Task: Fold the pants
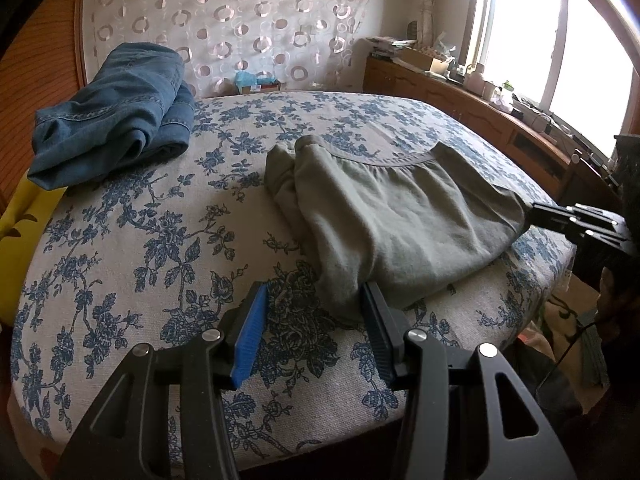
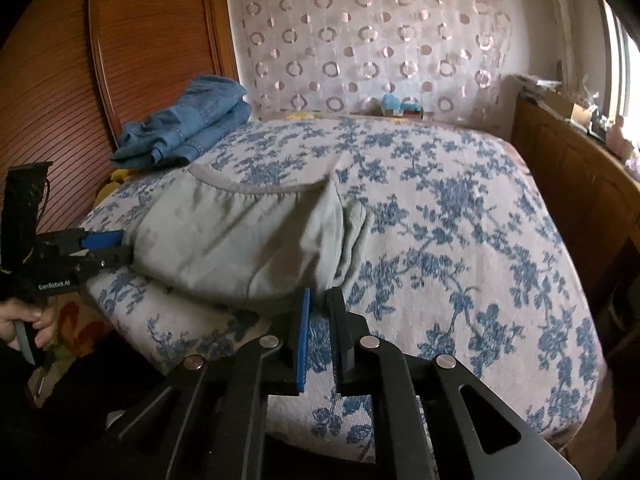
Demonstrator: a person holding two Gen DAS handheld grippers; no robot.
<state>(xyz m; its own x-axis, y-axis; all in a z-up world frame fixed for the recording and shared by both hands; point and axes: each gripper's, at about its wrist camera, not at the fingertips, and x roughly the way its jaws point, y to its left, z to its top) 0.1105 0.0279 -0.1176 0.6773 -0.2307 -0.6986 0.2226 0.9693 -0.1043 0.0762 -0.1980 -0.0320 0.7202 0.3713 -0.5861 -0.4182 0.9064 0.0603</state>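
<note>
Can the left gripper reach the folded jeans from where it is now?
Probably yes: the left gripper stands open at the near edge of the grey pants, and only bare floral bedspread lies between it and the folded jeans.

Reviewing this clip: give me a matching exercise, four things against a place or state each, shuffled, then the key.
1. grey-green pants
2. blue jeans
3. left gripper
4. window

A. bright, beyond the wooden cabinet
B. jaws apart at the pants' near edge
C. folded, near the bed's front edge
D. piled at the bed's far corner by the wooden panel

Pairs: 1-C, 2-D, 3-B, 4-A
</note>
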